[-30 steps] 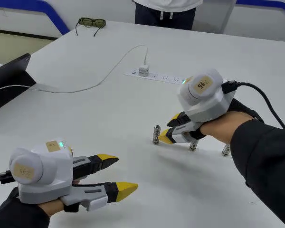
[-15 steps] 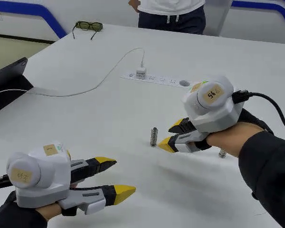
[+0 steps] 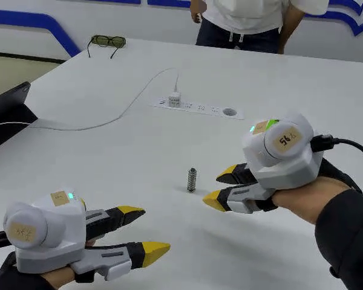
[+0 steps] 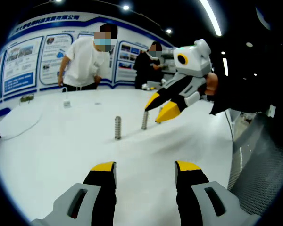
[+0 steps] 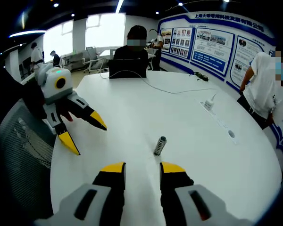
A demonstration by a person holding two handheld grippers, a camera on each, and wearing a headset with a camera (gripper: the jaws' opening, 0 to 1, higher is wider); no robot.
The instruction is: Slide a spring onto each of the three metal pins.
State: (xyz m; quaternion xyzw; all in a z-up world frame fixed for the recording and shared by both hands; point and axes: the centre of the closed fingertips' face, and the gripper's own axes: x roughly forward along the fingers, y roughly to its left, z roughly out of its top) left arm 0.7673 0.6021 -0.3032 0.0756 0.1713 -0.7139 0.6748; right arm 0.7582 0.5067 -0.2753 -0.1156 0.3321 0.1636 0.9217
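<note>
We held both claws parted and empty: the right claw [image 3: 220, 187] just beside the upright sprung pin [image 3: 192, 179], dead ahead of its jaws at the middle of the desk [image 3: 109, 151]; the left claw [image 3: 148, 228] well apart, toward the near edge.

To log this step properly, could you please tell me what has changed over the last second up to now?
The right gripper has drawn back from the upright spring. Its tips were right beside the spring and now stand clear of it, with the jaws open and holding nothing. Nothing was taken hold of or let go. The left gripper stayed low, open and empty, and the spring stayed standing. The camera also shifted.
</note>
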